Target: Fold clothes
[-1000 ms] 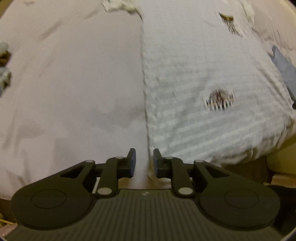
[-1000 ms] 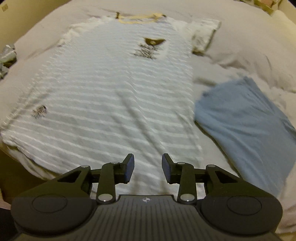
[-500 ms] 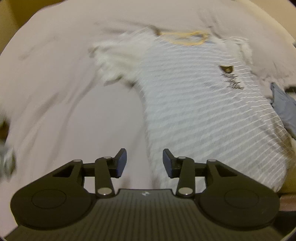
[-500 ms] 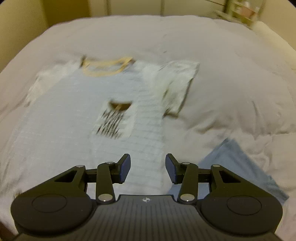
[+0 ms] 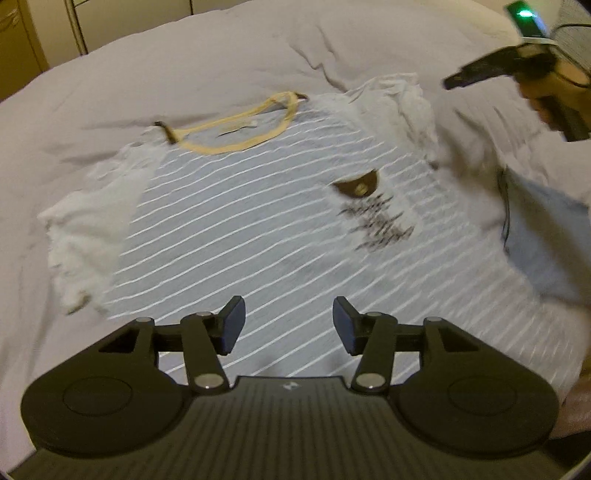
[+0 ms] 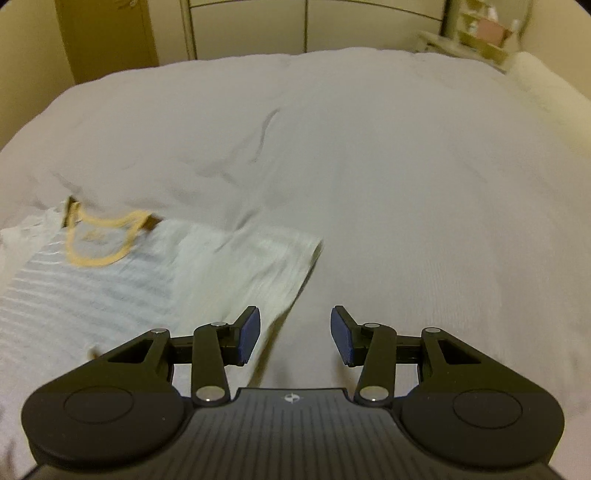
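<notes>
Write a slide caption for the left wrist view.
Open left gripper hovers over a striped T-shirt spread flat on the bed, yellow collar facing away.

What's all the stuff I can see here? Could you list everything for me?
Striped T-shirt: one, pale grey with white stripes, yellow collar, dark chest print, spread flat on the bed.
Blue garment: one, light blue, beside the shirt, at the right edge of the left wrist view.
Bed cover: one, off-white, wrinkled, under everything.
Cupboard doors: cream, behind the bed.
Shelf: one, blurred, far right corner.
Left gripper: one, black, open, above the shirt's lower half.
Right gripper: one, black, open, near the shirt's sleeve.
</notes>
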`<action>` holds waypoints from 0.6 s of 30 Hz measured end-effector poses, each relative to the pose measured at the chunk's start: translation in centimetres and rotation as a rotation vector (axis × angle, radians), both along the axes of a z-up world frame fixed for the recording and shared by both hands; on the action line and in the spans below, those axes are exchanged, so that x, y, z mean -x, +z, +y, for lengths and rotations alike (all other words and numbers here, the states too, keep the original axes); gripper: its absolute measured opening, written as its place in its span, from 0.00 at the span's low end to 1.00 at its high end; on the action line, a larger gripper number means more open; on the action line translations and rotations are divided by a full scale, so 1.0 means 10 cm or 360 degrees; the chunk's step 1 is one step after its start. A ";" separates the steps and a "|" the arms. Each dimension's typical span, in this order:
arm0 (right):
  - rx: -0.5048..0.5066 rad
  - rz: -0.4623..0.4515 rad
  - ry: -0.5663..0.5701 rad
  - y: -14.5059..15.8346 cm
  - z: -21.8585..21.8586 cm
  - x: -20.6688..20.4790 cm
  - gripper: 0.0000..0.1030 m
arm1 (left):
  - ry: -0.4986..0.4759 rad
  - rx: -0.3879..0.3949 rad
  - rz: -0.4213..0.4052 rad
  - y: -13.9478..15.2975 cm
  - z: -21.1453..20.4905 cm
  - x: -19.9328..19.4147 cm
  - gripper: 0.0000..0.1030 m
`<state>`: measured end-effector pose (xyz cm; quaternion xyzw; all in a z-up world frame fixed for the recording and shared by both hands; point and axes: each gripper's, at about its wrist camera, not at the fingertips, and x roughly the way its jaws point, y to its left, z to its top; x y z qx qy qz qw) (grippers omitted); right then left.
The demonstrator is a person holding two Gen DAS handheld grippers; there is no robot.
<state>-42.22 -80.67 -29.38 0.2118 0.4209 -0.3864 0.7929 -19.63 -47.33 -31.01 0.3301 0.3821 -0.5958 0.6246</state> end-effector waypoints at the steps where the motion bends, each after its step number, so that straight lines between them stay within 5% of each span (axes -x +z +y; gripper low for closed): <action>1: -0.0005 0.0001 0.0026 -0.07 -0.17 -0.03 0.44 | -0.0017 0.0006 0.0008 -0.03 -0.10 0.13 0.46; 10: -0.0125 -0.0076 0.0208 -0.42 -0.64 -0.21 0.40 | -0.0377 0.0143 -0.0146 -0.24 -0.99 1.11 0.49; 13: -0.0164 -0.0093 0.0190 -0.41 -0.68 -0.18 0.23 | -0.0500 0.0211 -0.0192 -0.34 -1.33 1.38 0.50; 15: -0.0192 -0.0092 0.0193 -0.38 -0.71 -0.16 0.00 | -0.0577 0.0251 -0.0255 -0.41 -1.55 1.57 0.55; 18: -0.0178 -0.0084 0.0201 -0.33 -0.77 -0.16 0.00 | -0.0675 0.0283 -0.0409 -0.57 -1.83 1.89 0.57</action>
